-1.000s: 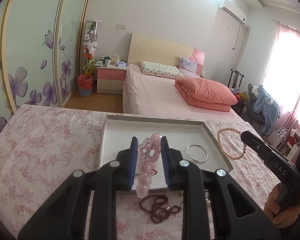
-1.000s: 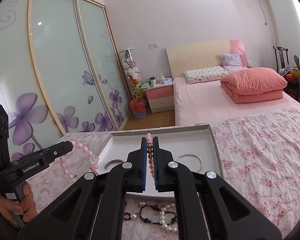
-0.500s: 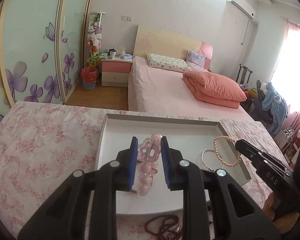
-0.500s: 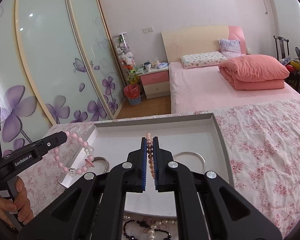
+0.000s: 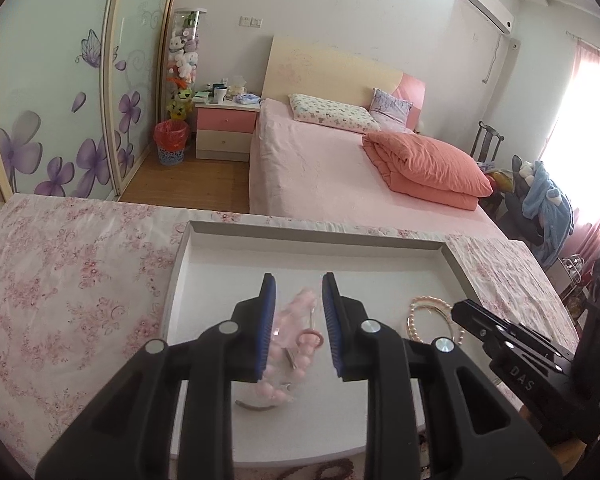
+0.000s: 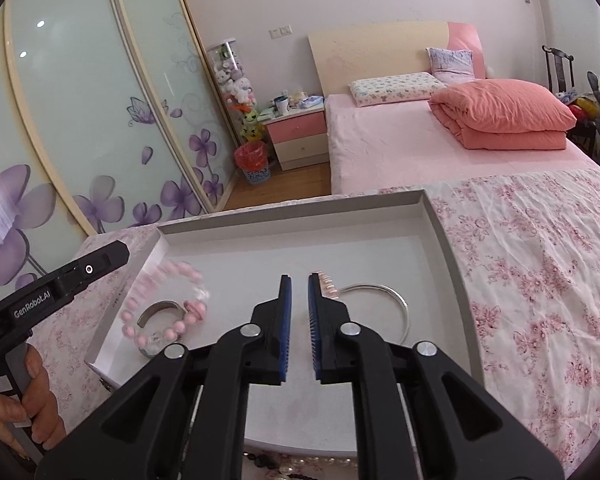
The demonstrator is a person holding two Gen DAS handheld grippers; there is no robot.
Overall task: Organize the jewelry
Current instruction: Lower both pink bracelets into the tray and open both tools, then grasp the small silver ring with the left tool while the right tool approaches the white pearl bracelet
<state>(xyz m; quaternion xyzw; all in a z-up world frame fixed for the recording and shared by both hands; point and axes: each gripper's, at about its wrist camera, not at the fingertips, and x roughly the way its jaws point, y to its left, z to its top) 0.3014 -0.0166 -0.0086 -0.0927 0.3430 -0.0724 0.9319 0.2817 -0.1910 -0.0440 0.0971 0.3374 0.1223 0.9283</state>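
Note:
My left gripper [image 5: 298, 280] hangs low over the white tray [image 5: 316, 232], and its jaws are opening. The pink bead bracelet [image 5: 296, 340] is blurred between the pads and free of them. In the right wrist view the pink bead bracelet [image 6: 164, 304] lies on a silver cuff [image 6: 156, 312] in the tray's left part, apart from the left gripper [image 6: 116, 252]. My right gripper [image 6: 296, 278] is opening too, with nothing between its pads. The pearl bracelet [image 5: 420, 308] rests in the tray on the silver bangle [image 6: 396, 300], beside the right gripper [image 5: 460, 308].
The tray sits on a table under a pink floral cloth [image 6: 540, 280]. More bead bracelets lie off the tray's near edge: dark red ones [image 5: 324, 472], pearl and black ones [image 6: 284, 464]. A person's hand [image 6: 32, 392] holds the left gripper. A bed stands beyond the table.
Both grippers came forward and down over the tray. The right jaws parted and the pearl bracelet left them; the pink bracelet dropped from the left pads onto the tray.

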